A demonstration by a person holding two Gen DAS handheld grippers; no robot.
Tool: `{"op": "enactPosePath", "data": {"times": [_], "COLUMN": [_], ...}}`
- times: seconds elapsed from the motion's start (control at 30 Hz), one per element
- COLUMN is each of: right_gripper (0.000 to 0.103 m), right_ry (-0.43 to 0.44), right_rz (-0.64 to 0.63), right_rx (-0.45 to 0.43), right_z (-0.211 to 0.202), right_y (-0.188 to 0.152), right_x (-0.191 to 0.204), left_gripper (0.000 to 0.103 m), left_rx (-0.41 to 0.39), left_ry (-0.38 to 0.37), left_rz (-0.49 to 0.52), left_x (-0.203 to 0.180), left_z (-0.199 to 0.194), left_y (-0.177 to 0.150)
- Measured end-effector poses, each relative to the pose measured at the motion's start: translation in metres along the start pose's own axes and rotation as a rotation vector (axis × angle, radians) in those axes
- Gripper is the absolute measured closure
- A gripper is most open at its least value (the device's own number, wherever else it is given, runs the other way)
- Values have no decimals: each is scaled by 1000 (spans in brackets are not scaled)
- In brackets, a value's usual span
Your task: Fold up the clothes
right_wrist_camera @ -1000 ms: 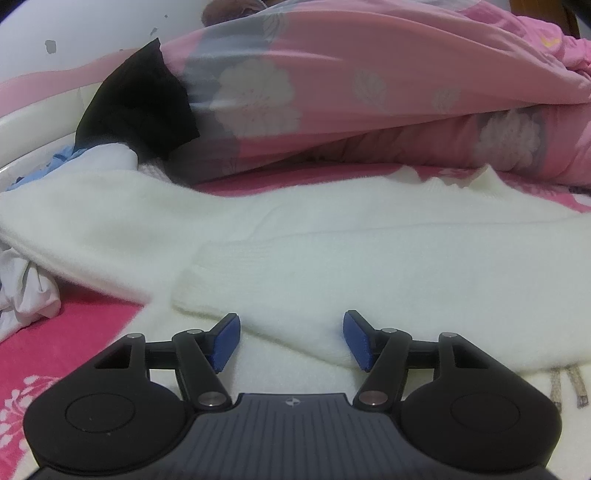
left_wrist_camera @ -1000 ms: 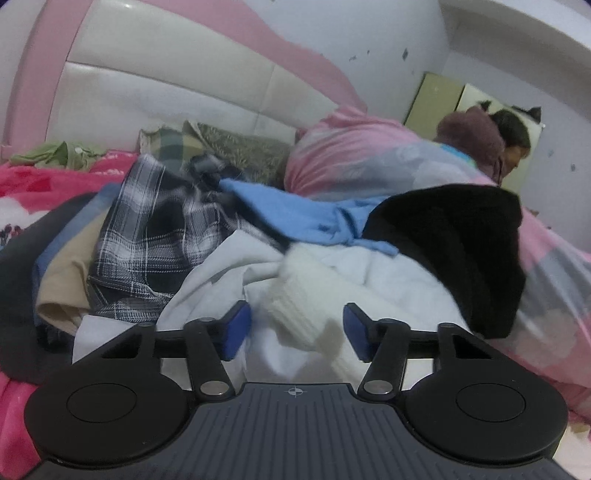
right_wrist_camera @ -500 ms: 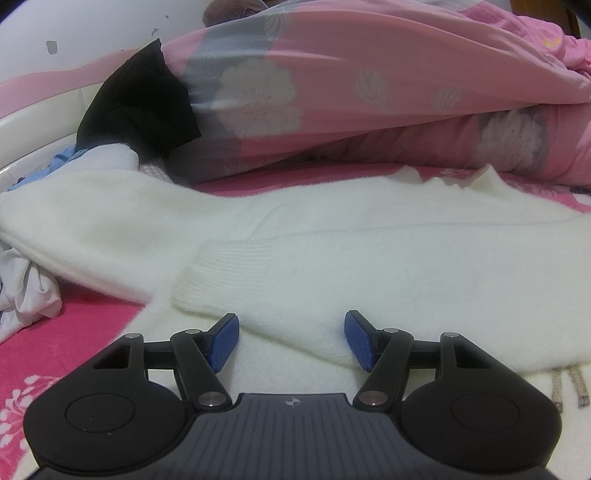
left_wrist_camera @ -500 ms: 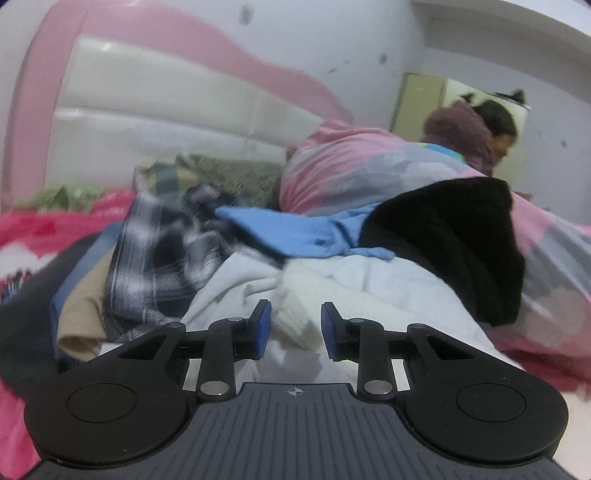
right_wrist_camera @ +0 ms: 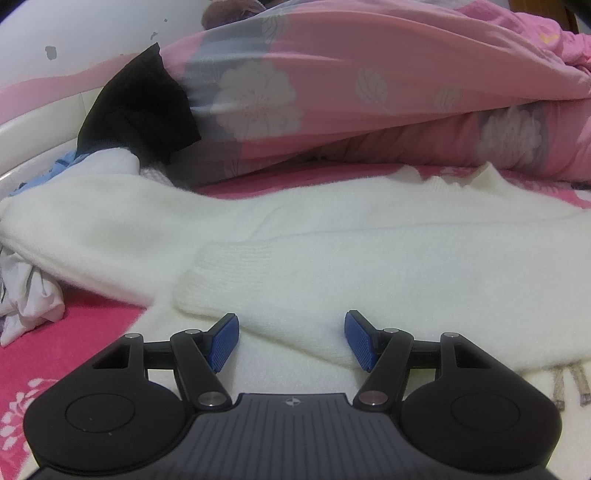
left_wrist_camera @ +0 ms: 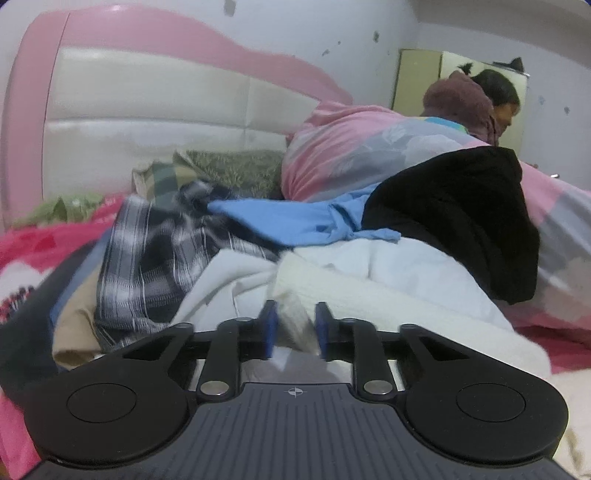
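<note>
Bed (right_wrist_camera: 92, 325): pink floral sheet.
On it: white sweater (right_wrist_camera: 369, 251), pink quilt (right_wrist_camera: 369, 92), heaped clothes (left_wrist_camera: 166, 258).

Heaped clothes pile (left_wrist_camera: 177, 251) is crowding the left; the pink quilt (right_wrist_camera: 369, 96) is walling off the back; flat white sweater (right_wrist_camera: 369, 251) is lying open between.

A bedroom. A bed with a padded cream headboard (left_wrist_camera: 155, 110) edged in a curving pink frame stands against a pale wall (left_wrist_camera: 332, 33) marked with small dark chips. A pale yellow-green panelled door or cabinet (left_wrist_camera: 417, 74) sits in the far corner. The bed sheet (right_wrist_camera: 96, 325) is bright pink with white flowers.
</note>
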State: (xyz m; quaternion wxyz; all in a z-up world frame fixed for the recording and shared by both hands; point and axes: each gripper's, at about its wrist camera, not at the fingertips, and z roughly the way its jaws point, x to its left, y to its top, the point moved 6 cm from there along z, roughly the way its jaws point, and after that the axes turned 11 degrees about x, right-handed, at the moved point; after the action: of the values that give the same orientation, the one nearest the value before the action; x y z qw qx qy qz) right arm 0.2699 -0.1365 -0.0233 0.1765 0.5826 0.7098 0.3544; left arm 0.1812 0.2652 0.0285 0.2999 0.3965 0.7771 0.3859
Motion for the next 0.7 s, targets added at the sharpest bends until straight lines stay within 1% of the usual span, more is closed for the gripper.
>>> {"op": "enactPosePath", "data": {"times": [0.07,0.13,0.23,0.37,0.47,0.53,0.63,0.7], "right_gripper": [37,37,37,37,37,37,37,37], "right_ry": [6,10,18,38,62,79,101,113], "right_rz": [5,8,15,33,55,71,92,103], "right_rx": [-2,-3,-6,-11,-17,-21,-27,-30], "right_z": [0,0,-1,-2,-3,-4,-5,-6], "right_y": [0,0,0,0,0,0,0,1], "right_x": [-1,-1,-2,-5,-9,-11,-14,-16], "left_gripper": [95,96,97,98,98,98,98,98], "left_rx": [-36,-72,-131,-189,-218,-238,-269,-286], "left_ry": [-1,-5,-51,-165,-284,-372,-515,-605], "left_rz": [15,32,81,160,203,248,335,399], "left_x": [-5,-10,-32,-87,-146,-196,-282,-340], "left_z": [-8,-17,-35,-63,-87,-105,-137,-159], "left_y": [5,11,23,38,49,53,50,42]}}
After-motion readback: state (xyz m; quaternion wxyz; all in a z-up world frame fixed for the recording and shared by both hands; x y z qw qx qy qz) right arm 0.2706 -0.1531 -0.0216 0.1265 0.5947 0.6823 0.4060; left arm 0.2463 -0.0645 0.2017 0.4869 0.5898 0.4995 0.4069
